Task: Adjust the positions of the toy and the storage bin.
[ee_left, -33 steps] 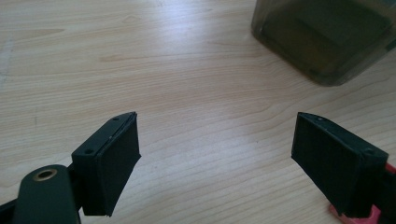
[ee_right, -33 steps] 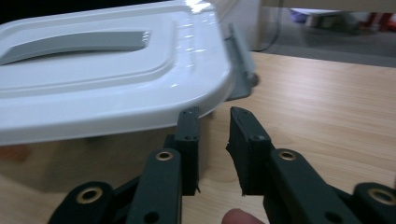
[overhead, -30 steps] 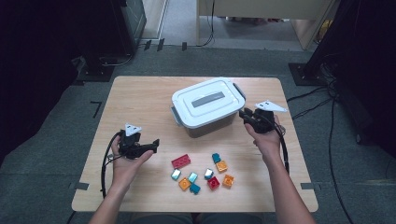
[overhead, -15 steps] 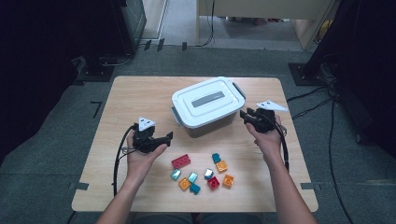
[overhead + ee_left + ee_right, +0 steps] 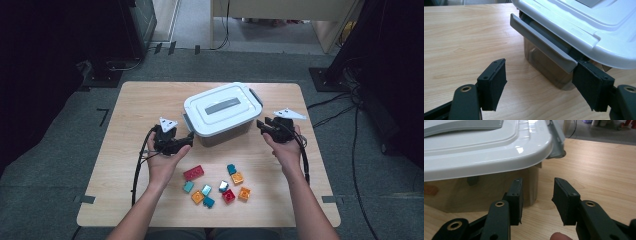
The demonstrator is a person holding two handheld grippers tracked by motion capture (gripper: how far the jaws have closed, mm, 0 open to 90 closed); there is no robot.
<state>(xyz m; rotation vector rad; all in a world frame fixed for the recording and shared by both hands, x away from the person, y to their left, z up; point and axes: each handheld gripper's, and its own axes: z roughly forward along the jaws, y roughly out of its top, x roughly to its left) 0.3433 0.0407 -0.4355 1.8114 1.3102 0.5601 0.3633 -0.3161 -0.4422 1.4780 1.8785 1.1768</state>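
We hold the left tool [image 5: 189, 138] at the left end of the storage box [image 5: 222, 114], its two black jaws spread with nothing pinched between them; they have just been closing. In the left tool view, the jaws wear flat, matte, foam-like pads [image 5: 498, 82], and the right pad sits just beside the lower end of the grey latch [image 5: 541, 45], a long, smooth plastic flap with a rounded lip; we cannot tell whether they touch. Ahead of this tool the box's wall is smoky, translucent brown plastic, and over it hangs the glossy white lid [image 5: 584, 22] with rounded corners and a stepped rim.

We hold the right tool [image 5: 261, 125] at the opposite end of the box, its jaws parted with nothing between them; they have just been opening. In the right tool view, the gap between its pads [image 5: 562, 197] lies in front of the box's rounded corner, and the second grey latch [image 5: 556, 140] hangs up and beyond, off the lid's edge. A recessed grey handle [image 5: 223, 105] lies flat in the lid's top.

The surface [image 5: 145, 100] is pale wood with fine grain. Behind both tools, toward us, small studded bricks [image 5: 215, 185] lie scattered: red, orange, teal and silvery.
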